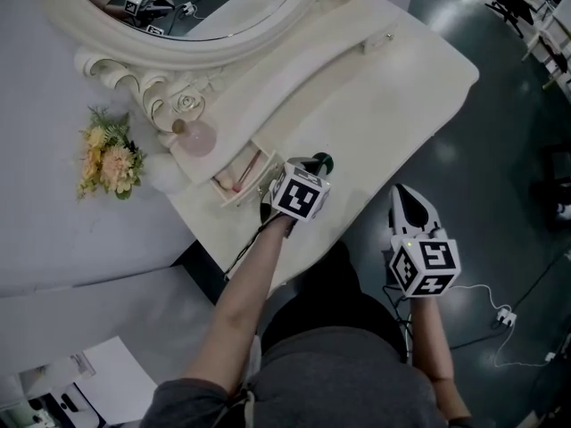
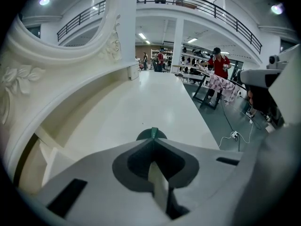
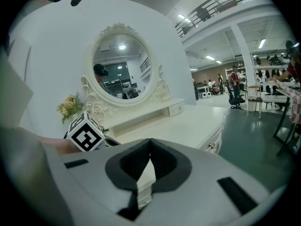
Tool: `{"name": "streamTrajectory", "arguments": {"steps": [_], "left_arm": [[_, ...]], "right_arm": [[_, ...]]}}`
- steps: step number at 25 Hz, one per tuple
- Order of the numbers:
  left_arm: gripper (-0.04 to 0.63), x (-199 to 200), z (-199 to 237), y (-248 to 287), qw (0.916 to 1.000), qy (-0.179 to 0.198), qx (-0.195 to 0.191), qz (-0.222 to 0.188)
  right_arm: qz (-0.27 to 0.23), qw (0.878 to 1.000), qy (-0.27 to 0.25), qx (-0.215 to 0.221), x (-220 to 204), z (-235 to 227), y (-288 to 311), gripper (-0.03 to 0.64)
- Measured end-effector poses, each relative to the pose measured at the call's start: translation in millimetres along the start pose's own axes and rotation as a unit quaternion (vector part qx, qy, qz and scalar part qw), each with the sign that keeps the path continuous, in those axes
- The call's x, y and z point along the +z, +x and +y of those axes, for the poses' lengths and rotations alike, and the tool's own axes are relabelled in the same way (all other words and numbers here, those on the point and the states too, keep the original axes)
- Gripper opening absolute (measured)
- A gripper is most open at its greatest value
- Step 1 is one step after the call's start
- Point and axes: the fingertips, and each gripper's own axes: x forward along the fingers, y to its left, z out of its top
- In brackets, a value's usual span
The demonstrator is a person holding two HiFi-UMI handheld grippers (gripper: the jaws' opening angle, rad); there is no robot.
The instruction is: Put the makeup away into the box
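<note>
Left tongs (image 2: 152, 141): shut, tips pinching the near rim of the green disc (image 2: 142, 136), angled down at the table (image 2: 155, 98).
Right tongs (image 3: 150, 144): shut, empty, held off the table's front edge over the floor.
Green disc: apparently lying on the table, near the box (image 1: 241, 178) and to its right in the head view.
Box: open, set against the mirror (image 1: 178, 7) base, pinkish things already inside, seemingly with room left.
Grip: thin and at the edge, so likely to let the disc swing or slip. Better kept firm and lifted slowly and level.
Path: short carry leftward, over the box's front wall, then down beside the pinkish things before letting go.
Hazard: pink bottle (image 1: 198, 138) just behind the box, best kept clear of.
</note>
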Motion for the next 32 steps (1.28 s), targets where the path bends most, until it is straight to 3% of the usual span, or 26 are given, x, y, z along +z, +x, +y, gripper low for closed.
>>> {"name": "streamTrajectory", "arguments": {"steps": [10, 20, 32], "left_arm": [[0.006, 20, -1, -39, 0.9984, -0.003, 0.025, -0.050], [0.006, 31, 30, -104, 0.9909, -0.013, 0.092, -0.097], [0.006, -9, 81, -149, 0.9782, -0.066, 0.177, -0.085]], "right_arm": [[-0.002, 1.000, -0.004, 0.019, 3, 11, 1, 0.005], [0.001, 0.997, -0.023, 0.074, 8, 48, 19, 0.005], [0.012, 0.989, -0.047, 0.142, 9, 91, 40, 0.004]]}}
